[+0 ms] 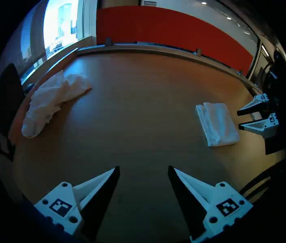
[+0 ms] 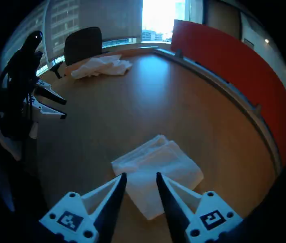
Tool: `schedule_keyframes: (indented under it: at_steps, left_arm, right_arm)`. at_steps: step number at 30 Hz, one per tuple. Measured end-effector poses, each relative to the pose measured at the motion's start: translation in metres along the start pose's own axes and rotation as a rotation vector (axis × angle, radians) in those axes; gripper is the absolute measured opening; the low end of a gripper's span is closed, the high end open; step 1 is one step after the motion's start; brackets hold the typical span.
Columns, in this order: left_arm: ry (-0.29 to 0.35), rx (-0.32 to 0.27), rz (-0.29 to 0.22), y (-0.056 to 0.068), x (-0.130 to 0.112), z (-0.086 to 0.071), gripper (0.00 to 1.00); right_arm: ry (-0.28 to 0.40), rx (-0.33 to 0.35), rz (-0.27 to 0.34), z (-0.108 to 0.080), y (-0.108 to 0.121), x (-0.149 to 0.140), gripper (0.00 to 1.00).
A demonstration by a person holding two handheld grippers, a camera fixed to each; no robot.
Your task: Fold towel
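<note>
In the left gripper view, a crumpled towel [image 1: 50, 101] lies in a loose white heap at the far left corner of the wooden tabletop [image 1: 143, 93]. It is close to the edge, beside a dark office chair [image 1: 6, 99] and below the window [image 1: 62, 24]. The middle of the tabletop is bare wood.

The left gripper [image 1: 143, 168] hovers over the near edge. Its two fingers are spread wide and there is nothing between them. It is well apart from both towels.

Further right, near the right edge, lies a folded towel [image 1: 218, 123], a flat and tidy rectangle. Just beside it is the right gripper [image 1: 239, 120]. In the right gripper view its fingers are parted by only a narrow gap. They point down at the near side of the folded towel and hold no cloth. I cannot tell whether the tips touch the fabric. A red partition [image 1: 171, 32] runs along the far edge.

I think one towel is finished and the hands are between two steps, with the crumpled towel waiting. The next move probably calls for both grippers to go across to the far left corner. Each would need to find a hem in the heap and pull the cloth onto the bare middle. It should be spread flat before any fold, because a bunched towel gives no clear corner to pinch.
</note>
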State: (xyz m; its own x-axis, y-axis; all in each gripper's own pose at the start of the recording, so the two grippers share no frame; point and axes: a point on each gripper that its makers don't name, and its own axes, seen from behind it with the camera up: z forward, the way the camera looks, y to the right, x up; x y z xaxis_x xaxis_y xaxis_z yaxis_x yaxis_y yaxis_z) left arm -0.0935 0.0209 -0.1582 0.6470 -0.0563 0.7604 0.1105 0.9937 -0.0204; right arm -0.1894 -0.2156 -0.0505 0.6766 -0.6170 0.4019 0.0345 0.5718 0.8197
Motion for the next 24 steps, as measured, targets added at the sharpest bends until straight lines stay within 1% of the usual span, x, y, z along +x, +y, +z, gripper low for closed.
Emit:
schedule_keyframes:
  at_steps: [2,9,15,24]
  left_arm:
    - [0.000,0.001,0.000,-0.001,-0.001,0.000,0.88]
    - [0.000,0.000,0.004,-0.001,-0.001,-0.001,0.88]
    - [0.001,0.001,0.004,-0.001,0.000,-0.001,0.88]
    - [-0.001,0.002,0.009,-0.001,0.000,-0.002,0.87]
  right_arm:
    - [0.002,-0.008,0.015,-0.002,0.003,-0.002,0.70]
    - [-0.009,-0.035,0.056,-0.008,0.015,-0.016,0.72]
    - [-0.041,-0.049,0.080,-0.008,0.018,-0.041,0.73]
    - [-0.092,-0.059,0.112,-0.006,0.015,-0.081,0.73]
